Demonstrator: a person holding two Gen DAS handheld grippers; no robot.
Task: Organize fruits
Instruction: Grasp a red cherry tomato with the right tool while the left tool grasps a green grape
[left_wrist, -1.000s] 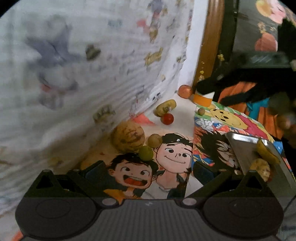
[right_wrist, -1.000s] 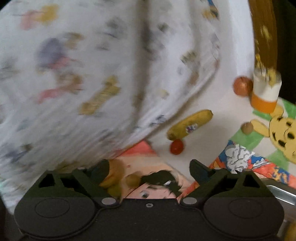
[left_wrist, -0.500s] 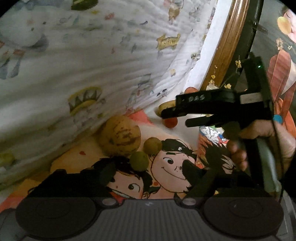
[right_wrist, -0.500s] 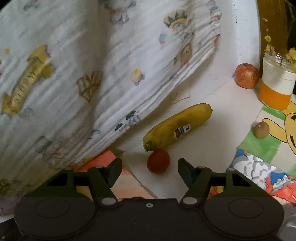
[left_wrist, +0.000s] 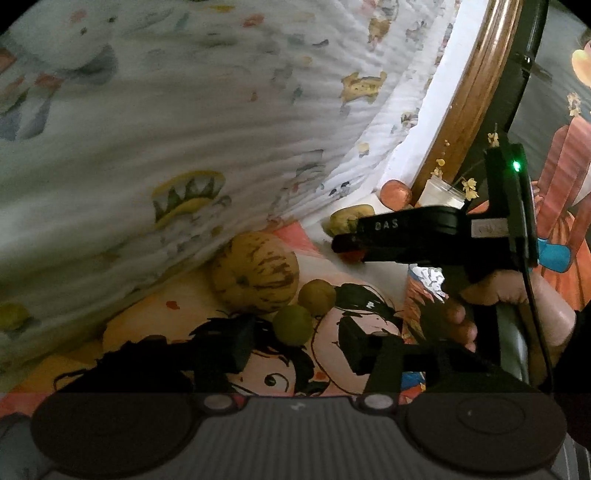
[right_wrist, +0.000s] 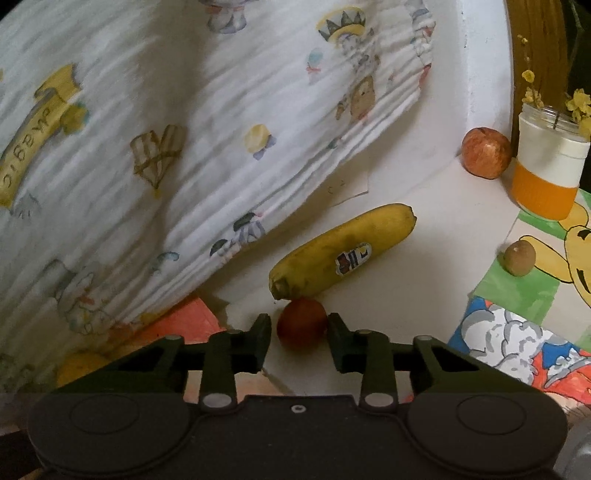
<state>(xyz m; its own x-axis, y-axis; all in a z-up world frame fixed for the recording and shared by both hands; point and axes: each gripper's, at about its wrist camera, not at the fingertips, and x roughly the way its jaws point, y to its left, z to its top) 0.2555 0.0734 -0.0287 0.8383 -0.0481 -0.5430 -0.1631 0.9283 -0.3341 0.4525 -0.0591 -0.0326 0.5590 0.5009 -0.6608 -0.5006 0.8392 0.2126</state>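
In the right wrist view our right gripper (right_wrist: 299, 338) sits low centre. Its jaws have just been closing and now pinch the small red fruit (right_wrist: 302, 324) from both sides, fingers (right_wrist: 258, 339) touching its left and right flanks. The red fruit lies on the white surface, touching the near end of the banana (right_wrist: 341, 253), which runs diagonally up to the right w/ a sticker on its skin. An apple (right_wrist: 485, 152) sits upper right, just beside a jar (right_wrist: 546, 168) w/ an orange band and yellow flowers. A small brown fruit (right_wrist: 520, 257) rests at right on the cartoon-print mat (right_wrist: 524, 332). A white printed cloth (right_wrist: 184, 147) fills the upper left.

In the left wrist view our left gripper (left_wrist: 295, 349) is at lower centre. Its jaws have just been closing too — a small green fruit (left_wrist: 293, 324) is between the fingertips, but we can't tell whether the pads touch it, since the left finger is dark and blurred. Just above it sits a second small round fruit (left_wrist: 317, 298), and touching that, to the left, a striped yellow melon (left_wrist: 255, 277) against the cloth edge. At right our right hand (left_wrist: 517, 306) grips the other tool's handle — its black fingers reach left toward mid-frame.
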